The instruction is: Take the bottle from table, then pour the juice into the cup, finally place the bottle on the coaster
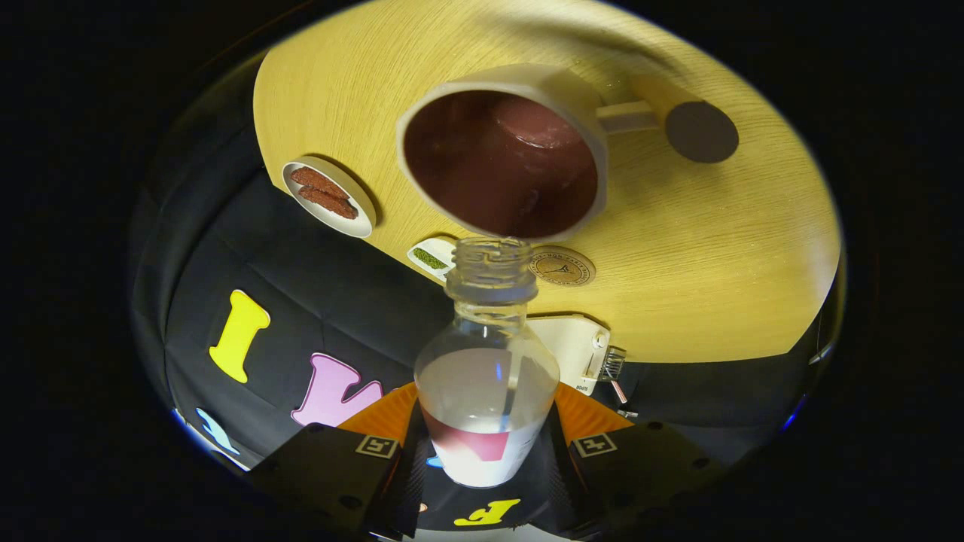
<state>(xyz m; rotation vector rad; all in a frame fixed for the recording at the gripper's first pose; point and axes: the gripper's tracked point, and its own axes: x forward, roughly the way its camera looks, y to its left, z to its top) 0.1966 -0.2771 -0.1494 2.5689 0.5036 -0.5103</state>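
Bottle [486,376], clear plastic and uncapped, is clenched between the two fingers of the tool [486,459], which press on its lower body from either side. It is tipped forward so its open neck points at the cup [503,154] just beyond, the mouth almost meeting the cup's near rim. A pale liquid sits in the bottle's wide shoulder, and it has not reached the neck.

Going left to right across the wooden desk [700,263]: a small round dish [329,197] holding two reddish-brown pieces lies near the desk's edge, well apart from the cup. Next, a small white card with a green patch [431,257] sits just left of the bottle's neck. The cup follows, pale outside and dark reddish inside, its handle [629,117] pointing right. Just below its rim lies the round brown coaster [561,266], close beside the bottle's mouth. Furthest right is a dark round disc [700,132] past the handle. A white device [576,350] sits at the desk's near edge, just right of the bottle.

Judged risks: the neck lines up with the near rim rather than the cup's middle, so a stream could run down the outside wall and wet the coaster below. A sudden tilt could send liquid out in a gulp. The smooth, rounded bottle could also slip or twist in the grip
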